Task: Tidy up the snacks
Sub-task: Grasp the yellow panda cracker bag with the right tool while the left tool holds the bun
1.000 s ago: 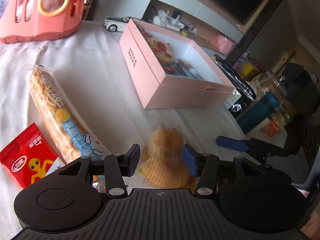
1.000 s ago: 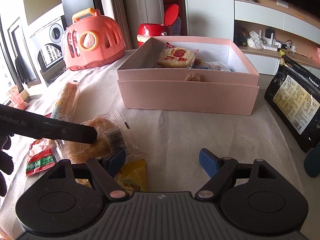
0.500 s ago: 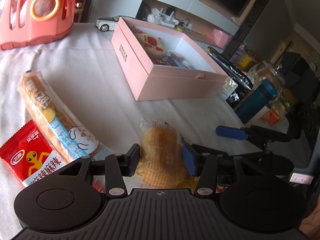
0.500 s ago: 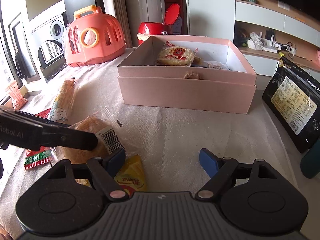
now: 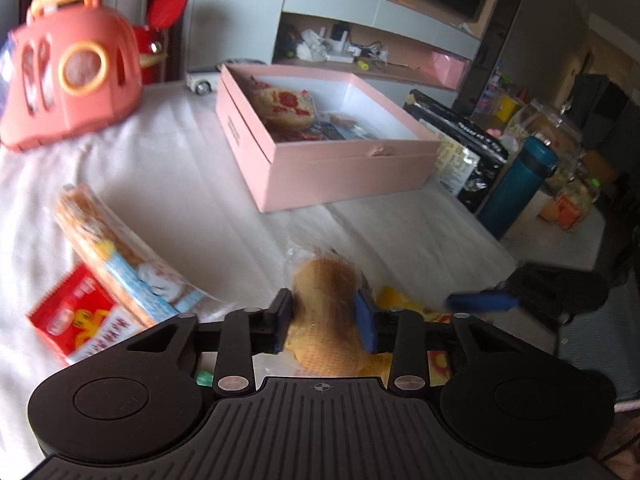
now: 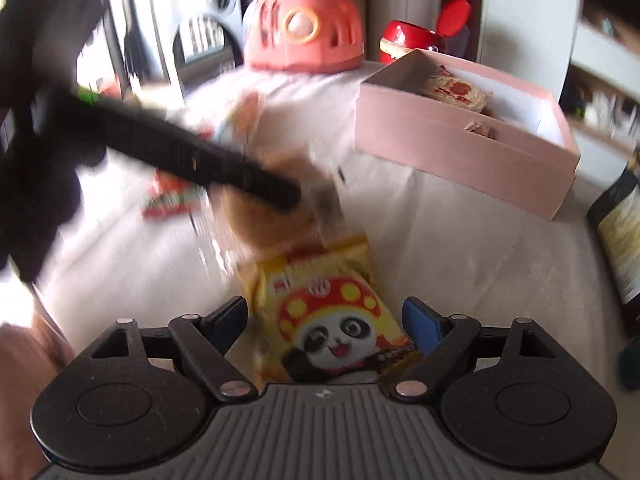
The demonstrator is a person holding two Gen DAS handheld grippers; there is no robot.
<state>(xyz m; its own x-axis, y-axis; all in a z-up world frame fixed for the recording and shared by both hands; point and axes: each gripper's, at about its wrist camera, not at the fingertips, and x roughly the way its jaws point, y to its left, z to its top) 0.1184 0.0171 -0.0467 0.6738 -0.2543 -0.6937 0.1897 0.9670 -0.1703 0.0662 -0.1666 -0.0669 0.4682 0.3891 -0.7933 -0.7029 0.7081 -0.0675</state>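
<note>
My left gripper [image 5: 325, 316] is shut on a wrapped round bread [image 5: 326, 308] and holds it above the white cloth; the bread also shows blurred in the right wrist view [image 6: 272, 208]. My right gripper [image 6: 326, 322] is open, its jaws on either side of a yellow panda snack packet [image 6: 324, 316] that lies on the cloth. The open pink box [image 5: 340, 176] holds several snacks and stands beyond; it also shows in the right wrist view [image 6: 460, 160]. A long bread packet [image 5: 116, 252] and a red snack packet [image 5: 80, 324] lie at the left.
A pink toy carrier [image 5: 72, 84] stands at the far left. A black bag [image 5: 464, 148] and a teal bottle [image 5: 516, 188] stand right of the box. A red container [image 6: 404, 38] stands behind the box.
My left gripper has closed on the bread and lifted it. My right gripper has swung left and down over the yellow panda packet.
</note>
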